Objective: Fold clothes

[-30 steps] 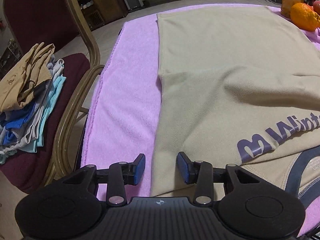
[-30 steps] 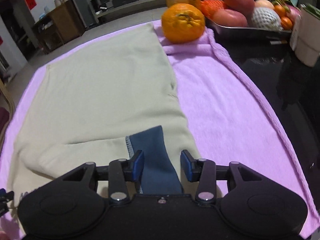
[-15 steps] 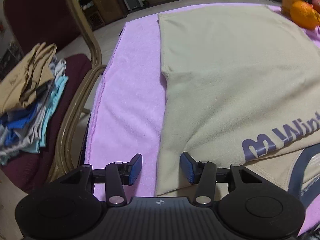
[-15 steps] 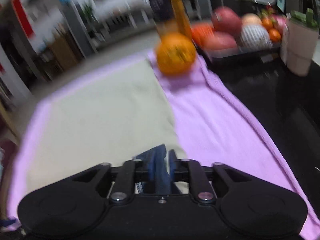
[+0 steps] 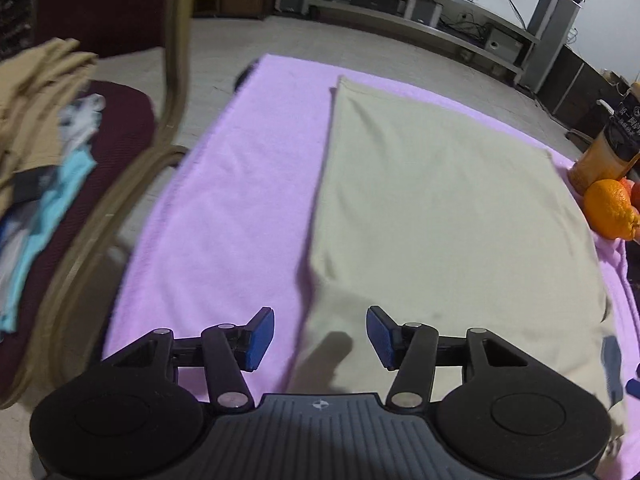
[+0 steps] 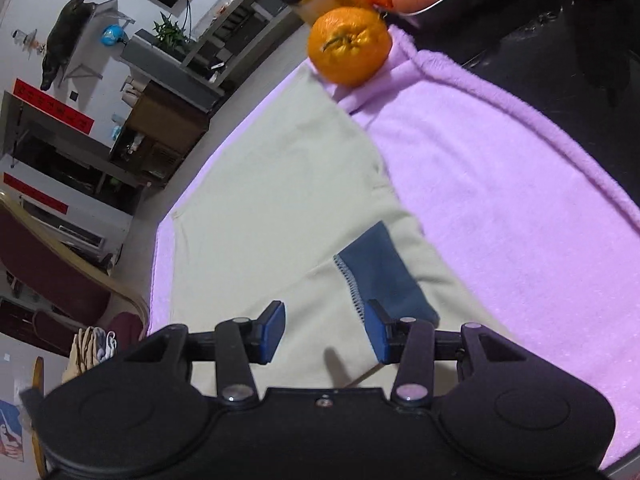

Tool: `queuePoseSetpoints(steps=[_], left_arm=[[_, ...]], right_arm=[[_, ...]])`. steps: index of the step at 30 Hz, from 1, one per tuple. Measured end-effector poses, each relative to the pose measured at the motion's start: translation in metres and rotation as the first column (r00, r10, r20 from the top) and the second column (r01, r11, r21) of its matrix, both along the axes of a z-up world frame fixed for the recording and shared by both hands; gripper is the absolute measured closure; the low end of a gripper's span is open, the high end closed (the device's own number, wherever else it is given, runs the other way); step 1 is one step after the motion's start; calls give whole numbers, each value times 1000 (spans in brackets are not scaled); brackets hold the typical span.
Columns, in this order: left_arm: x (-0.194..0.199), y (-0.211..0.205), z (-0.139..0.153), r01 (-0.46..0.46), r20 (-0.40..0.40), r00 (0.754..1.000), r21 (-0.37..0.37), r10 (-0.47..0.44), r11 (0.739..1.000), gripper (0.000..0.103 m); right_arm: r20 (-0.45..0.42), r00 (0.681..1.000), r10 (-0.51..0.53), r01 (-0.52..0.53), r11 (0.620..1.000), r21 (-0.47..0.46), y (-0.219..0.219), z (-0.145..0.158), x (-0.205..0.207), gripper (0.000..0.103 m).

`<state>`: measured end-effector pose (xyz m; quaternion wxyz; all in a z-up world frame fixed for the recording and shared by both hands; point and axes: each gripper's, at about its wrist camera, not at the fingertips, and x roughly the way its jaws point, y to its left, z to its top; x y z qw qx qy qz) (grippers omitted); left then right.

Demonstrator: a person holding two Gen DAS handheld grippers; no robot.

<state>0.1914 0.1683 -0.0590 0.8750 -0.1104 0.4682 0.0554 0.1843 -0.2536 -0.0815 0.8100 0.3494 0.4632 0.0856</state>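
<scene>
A beige T-shirt (image 5: 440, 216) lies spread on a pink towel (image 5: 240, 200). My left gripper (image 5: 320, 336) hangs open above the shirt's near left edge, holding nothing. In the right wrist view the same beige T-shirt (image 6: 280, 184) shows a dark blue sleeve cuff (image 6: 380, 272) folded onto the body. My right gripper (image 6: 325, 330) is open just above the shirt, its right finger beside the blue cuff, with nothing between the fingers.
A maroon chair (image 5: 120, 120) with a pile of clothes (image 5: 36, 128) stands left of the table. An orange (image 6: 348, 46), a bottle (image 5: 608, 144) and a metal fruit tray (image 6: 436, 4) sit at the far right corner. Black tabletop (image 6: 580, 80) borders the pink towel (image 6: 500, 184).
The right gripper, shut on the blue cuff half a second ago, has opened and let it go. The left gripper stayed open and rose, tilting to look farther across the shirt.
</scene>
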Motion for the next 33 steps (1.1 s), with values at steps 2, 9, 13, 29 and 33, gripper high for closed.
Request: queuePoseSetpoints(steps=[2,9,13,29,33], left_arm=[[13,-7,-12,25,-27,999,16,-25,1000,53],[26,-17,-36,-65,-39,995,445,92,893,72],[9,13,-27,-181,-13,978,442,208,878,81],[-75,-27,-31,90,-96,993,302,-64,949,56],[-100,-11,-17,2,-41,999,311,11,950,69]], right_arm=[[-3,1000,14,-14,1000,-19,6,-3,3,60],[-44,999,29,-33,994,-104,18,-14,12,60],[-12,1000,19,-21,986,-166,12,-6,8,60],[-142,976,163,-192,956,-221,7,-25,-11,103],[-70,991,114,-129,953,-273,-13,-9,-35,85]])
